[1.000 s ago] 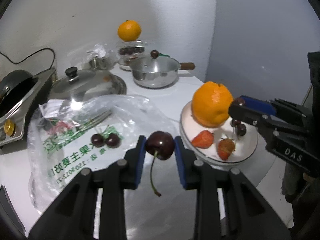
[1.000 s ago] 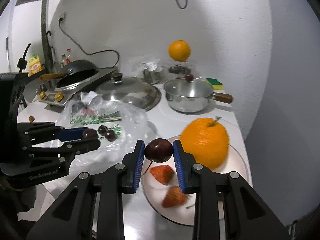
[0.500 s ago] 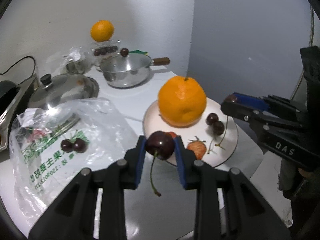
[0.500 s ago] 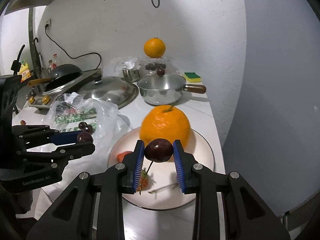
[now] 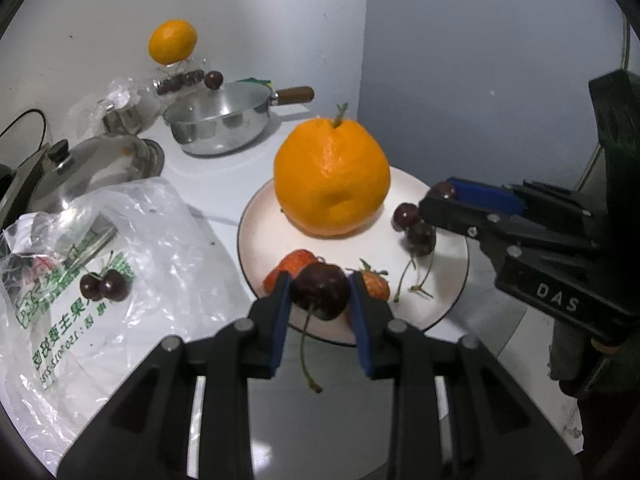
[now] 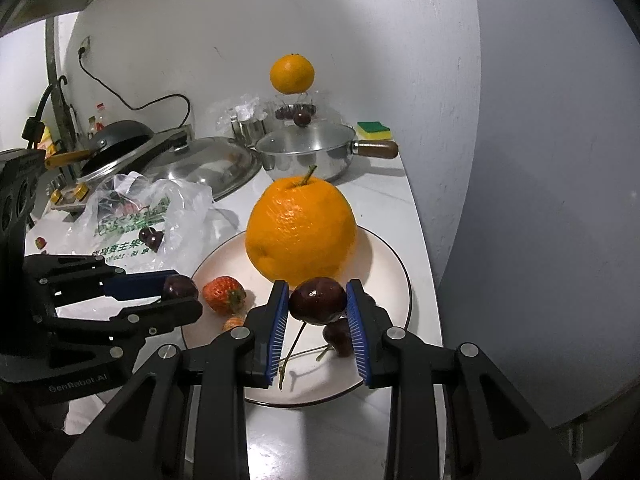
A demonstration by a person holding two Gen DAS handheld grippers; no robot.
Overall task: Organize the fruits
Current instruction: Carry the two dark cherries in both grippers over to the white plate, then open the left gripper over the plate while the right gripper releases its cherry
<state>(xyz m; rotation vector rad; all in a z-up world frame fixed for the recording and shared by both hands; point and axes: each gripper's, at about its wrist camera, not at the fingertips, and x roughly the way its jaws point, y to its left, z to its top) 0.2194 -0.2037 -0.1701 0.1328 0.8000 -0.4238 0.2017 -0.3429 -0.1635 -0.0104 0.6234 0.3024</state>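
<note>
Moved: both my tongs have come in over the plate (image 5: pixel 448 312); the big orange (image 5: pixel 332 176) now looms closer.
Edges: the worktop (image 6: pixel 416 216) ends just right of the plate rim; grey wall beyond. Open surface lies near me, below the plate.
Writing: "DAS" on the right tongs' body; "GenRobot.AI" on the left's; green Chinese print on the plastic bag (image 5: pixel 120 280).
Left tongs (image 5: pixel 320 300): clenched on a dark cherry (image 5: pixel 320 296), stem dangling, tilted down over the plate's near-left rim by the strawberries (image 6: pixel 223 294).
Right tongs (image 6: pixel 318 312): clenched on another cherry (image 6: pixel 317 300), above two loose cherries (image 5: pixel 414 226) on the plate.
</note>
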